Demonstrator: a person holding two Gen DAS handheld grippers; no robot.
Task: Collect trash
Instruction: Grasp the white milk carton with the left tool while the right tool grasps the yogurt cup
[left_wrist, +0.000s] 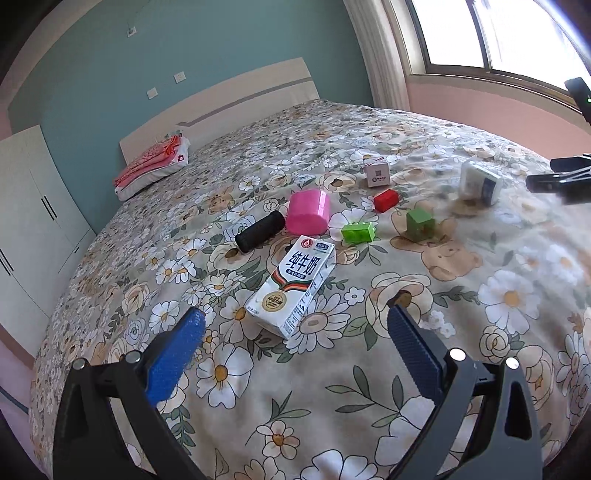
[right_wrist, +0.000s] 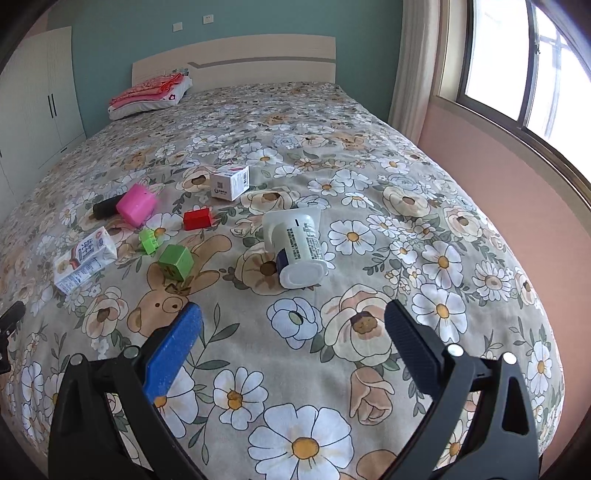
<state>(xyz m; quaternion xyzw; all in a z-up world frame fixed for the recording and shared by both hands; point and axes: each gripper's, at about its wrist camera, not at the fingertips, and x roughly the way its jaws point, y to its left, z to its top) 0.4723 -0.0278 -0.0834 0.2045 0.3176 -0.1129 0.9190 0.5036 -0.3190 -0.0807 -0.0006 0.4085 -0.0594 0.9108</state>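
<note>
Bedroom, mid-cleanup: two handheld tongs hover over a floral-quilted bed strewn w/ litter, none of it collected yet. From the left: a milk carton lies on its side directly ahead of the left tongs, which are spread wide & empty. Beyond it sit a black cylinder touching a pink tub tipped on its side, two green blocks, a red block & a small white box. At right, a white plastic bottle lies toppled in front of the right tongs, likewise released, nothing between the pads. Best approach, by the look of it: bring each pair down square across the narrow faces of carton & bottle, squeezing gently since both probably crush on the soft bedding. Whether carton, bottle or tub hold anything can't be told; no bin in sight.
</note>
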